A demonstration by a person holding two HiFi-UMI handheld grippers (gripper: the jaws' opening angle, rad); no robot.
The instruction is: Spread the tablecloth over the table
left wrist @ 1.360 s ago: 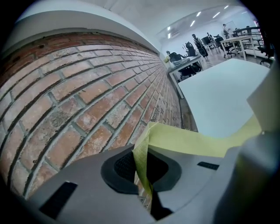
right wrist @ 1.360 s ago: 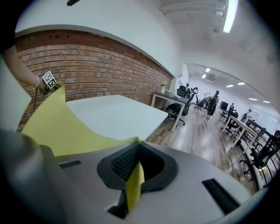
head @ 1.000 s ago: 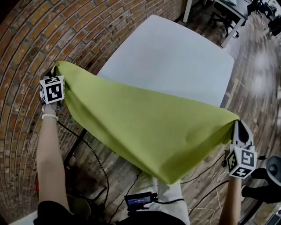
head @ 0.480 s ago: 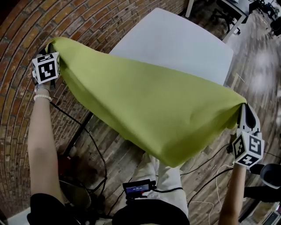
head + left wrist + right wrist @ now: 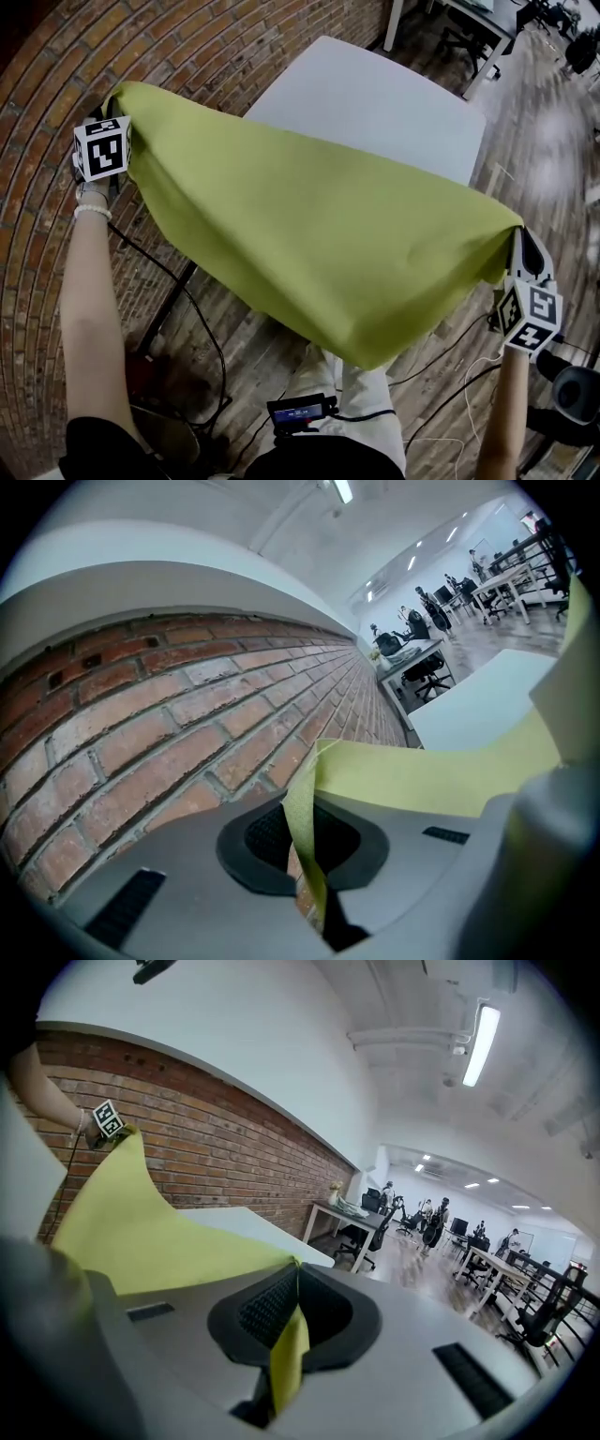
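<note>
Green tablecloth (image 5: 319,234) pinched at corners by left gripper (image 5: 303,850) and right gripper (image 5: 285,1349); hold it taut and level, then lower over the bench (image 5: 375,103).

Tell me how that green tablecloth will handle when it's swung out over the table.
Probably floppy: the tablecloth sags between the left claw and right claw and hangs in a loose belly. Likely light, since thin pinched corners carry it all. It may billow or land wrinkled on the table.

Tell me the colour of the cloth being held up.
The tablecloth is plain yellow-green, clearest in the head view.
</note>
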